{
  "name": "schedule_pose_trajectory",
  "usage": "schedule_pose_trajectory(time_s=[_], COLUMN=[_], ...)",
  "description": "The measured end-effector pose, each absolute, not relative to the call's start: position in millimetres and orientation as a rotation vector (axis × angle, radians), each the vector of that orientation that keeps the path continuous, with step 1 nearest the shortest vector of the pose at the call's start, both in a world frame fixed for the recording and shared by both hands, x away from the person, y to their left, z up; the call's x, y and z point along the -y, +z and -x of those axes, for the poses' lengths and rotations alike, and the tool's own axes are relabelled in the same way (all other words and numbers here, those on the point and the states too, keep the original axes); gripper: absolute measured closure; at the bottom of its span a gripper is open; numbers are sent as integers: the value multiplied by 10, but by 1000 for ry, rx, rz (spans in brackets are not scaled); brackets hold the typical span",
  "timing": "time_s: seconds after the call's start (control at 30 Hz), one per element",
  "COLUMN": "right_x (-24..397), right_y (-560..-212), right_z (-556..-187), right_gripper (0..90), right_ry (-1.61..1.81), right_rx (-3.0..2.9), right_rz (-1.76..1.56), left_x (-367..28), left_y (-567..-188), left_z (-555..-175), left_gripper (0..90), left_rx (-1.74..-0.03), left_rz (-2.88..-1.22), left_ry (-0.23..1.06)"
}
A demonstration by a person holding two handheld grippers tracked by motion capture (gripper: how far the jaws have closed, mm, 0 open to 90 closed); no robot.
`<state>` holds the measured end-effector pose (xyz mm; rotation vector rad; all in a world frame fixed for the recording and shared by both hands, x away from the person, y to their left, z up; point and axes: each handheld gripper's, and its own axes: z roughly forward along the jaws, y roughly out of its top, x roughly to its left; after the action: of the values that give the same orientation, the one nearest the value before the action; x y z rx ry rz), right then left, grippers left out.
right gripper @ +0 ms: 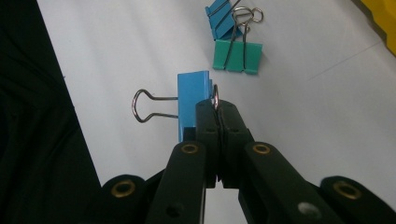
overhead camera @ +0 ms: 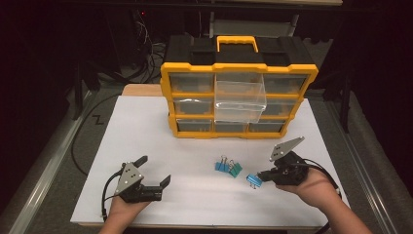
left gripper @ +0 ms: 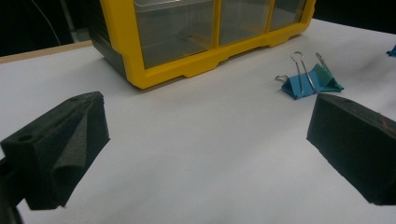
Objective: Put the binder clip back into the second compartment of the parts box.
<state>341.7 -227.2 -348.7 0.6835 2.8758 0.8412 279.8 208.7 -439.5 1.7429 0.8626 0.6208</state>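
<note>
Overhead, high view: right gripper (overhead camera: 260, 176) clamps a blue clip (overhead camera: 253, 181) at 5 o'clock on the tabletop (overhead camera: 195, 146); left gripper (overhead camera: 155, 170) fingers apart. Organizer (overhead camera: 238, 73) at 12, one clear drawer (overhead camera: 240, 100) pulled out, apparently empty.

Left gripper view: two clips (left gripper: 308, 81) at 1 o'clock.

Right gripper view: fingers (right gripper: 205, 126) pinch the clip's wire handle; carry level, slowly, lest it swing.

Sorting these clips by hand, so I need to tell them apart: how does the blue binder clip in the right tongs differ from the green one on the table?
The blue metal binder clip is pinched by one wire handle in the right tongs; the green metal binder clip lies free on the white table sheet. The blue one sits alone, while the green one lies against a second blue clip. Both have silver wire handles.
</note>
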Motion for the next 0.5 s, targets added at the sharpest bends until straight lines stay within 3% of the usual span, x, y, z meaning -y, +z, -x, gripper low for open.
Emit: schedule_pose_trajectory(time_s=[0.5], right_x=[2192], right_y=[-3425], right_z=[-3485], right_gripper=[900], right_ry=[808], right_rx=[-2931], right_rz=[-655], left_x=[-2119], left_y=[-4381], left_z=[-2787], left_gripper=[2], left_rx=[-875], left_rz=[-1743], left_ry=[639])
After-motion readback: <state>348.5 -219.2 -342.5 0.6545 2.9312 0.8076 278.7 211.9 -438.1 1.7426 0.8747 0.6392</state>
